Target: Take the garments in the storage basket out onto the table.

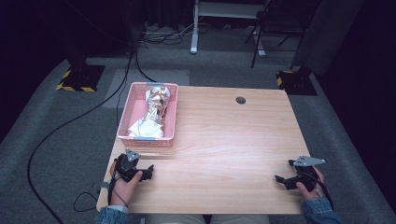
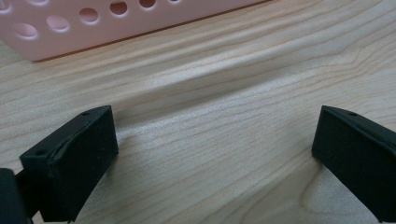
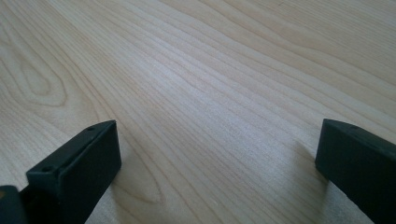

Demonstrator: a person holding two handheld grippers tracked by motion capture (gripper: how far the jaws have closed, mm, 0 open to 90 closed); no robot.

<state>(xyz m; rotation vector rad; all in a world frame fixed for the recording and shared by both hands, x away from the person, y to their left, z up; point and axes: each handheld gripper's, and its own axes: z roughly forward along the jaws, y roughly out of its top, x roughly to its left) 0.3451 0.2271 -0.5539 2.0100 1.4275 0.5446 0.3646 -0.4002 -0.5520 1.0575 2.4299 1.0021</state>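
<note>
A pink perforated basket stands at the table's left back, holding a shiny foil-wrapped bundle and something white. My left gripper rests on the wood just in front of the basket, open, with bare table between its jaws; the basket wall shows close ahead in the left gripper view. Near the front right corner my right gripper lies on the table, open, its jaws wide apart over bare wood.
The wooden table has a round cable hole near its back edge. Beyond it are grey carpet, black cables, stand bases with yellow-black tape and a chair.
</note>
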